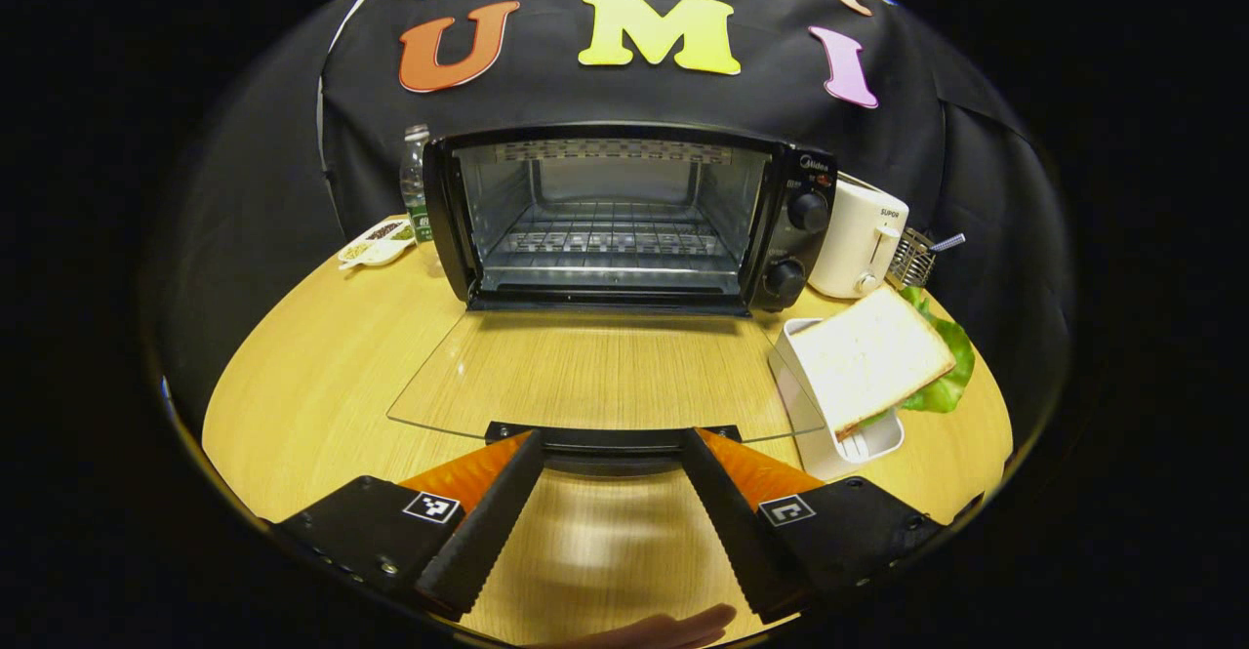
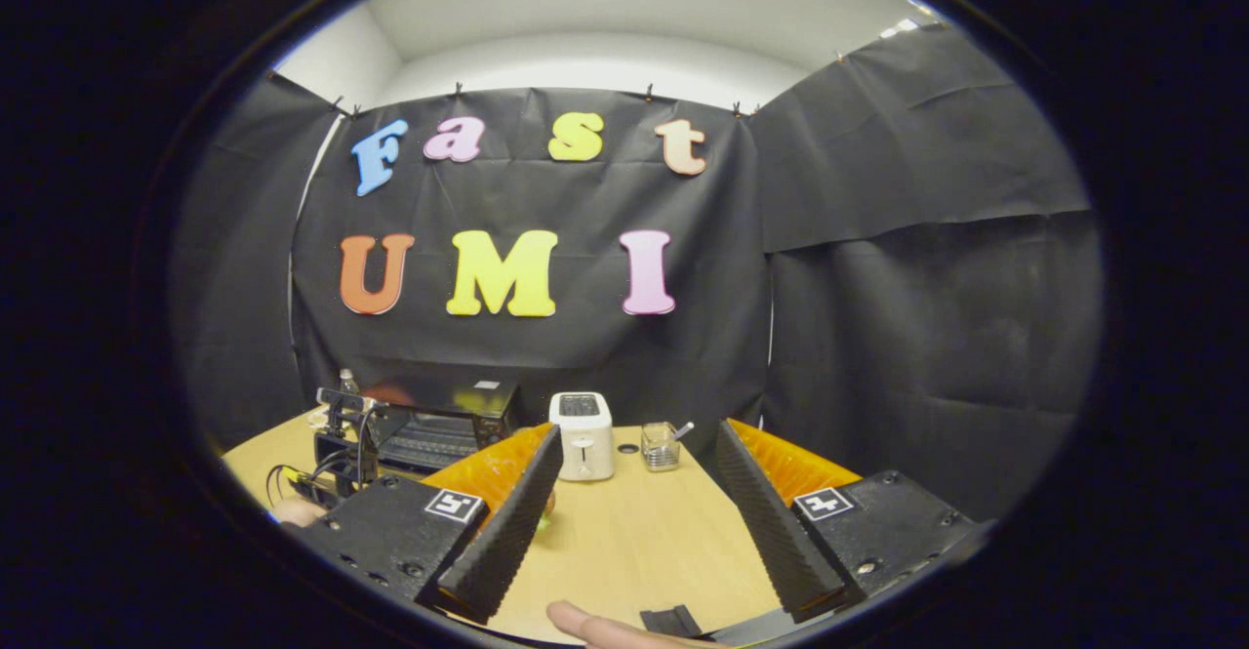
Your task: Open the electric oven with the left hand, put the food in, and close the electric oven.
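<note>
Your left gripper sits low in front of the electric oven, its fingers spread wide on either side of the black handle at the front edge of the glass door; neither finger presses on the handle, so the tool is released. The door lies folded all the way down, flat over the wooden table, and the oven's cavity stands open with its wire rack bare. The food, a sandwich of white bread with green lettuce poking out beneath, rests tilted on a white holder just to the right of the open door, near the oven's two knobs. Behind it stands a white toaster, and beside that a small wire basket. A water bottle and a white dish stand to the left of the oven.

Your right gripper is held higher and well back from the oven, fingers wide apart and grasping nothing, pointing toward the toaster and a small basket on the table
</note>
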The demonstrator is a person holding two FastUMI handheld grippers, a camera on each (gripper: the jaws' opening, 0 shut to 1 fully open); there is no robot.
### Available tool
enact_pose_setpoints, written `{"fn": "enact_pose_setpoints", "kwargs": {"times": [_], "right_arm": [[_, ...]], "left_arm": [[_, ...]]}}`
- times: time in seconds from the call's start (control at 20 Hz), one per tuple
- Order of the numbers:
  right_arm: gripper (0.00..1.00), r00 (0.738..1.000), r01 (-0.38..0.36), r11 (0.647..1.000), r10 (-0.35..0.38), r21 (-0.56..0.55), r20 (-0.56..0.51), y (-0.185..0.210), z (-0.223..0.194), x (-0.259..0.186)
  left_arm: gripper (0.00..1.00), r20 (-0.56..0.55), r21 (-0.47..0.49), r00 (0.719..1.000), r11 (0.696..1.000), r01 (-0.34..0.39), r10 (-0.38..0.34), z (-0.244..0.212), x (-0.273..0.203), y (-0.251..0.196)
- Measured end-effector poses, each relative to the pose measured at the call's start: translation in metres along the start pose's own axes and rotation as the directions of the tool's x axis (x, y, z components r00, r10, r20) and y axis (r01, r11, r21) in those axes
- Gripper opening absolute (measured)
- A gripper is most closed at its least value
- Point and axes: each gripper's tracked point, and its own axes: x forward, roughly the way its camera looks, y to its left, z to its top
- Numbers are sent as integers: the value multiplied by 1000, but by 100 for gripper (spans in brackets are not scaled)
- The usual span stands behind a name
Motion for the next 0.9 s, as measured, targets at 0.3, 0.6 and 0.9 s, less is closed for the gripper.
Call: {"fn": "enact_pose_setpoints", "kwargs": {"times": [0.3,0.6,0.9], "right_arm": [[100,998,-10,1000,10,-10,-62,7,-17,26],[92,978,-82,996,85,21,-191,29,-46,81],[100,867,-242,965,263,105,-423,65,-103,142]], "left_arm": [[94,76,9,997,999,33,-34,6,-15,-2],[94,293,16,952,996,84,-85,49,-97,-6],[93,502,24,860,995,95,-94,93,-191,2]]}}
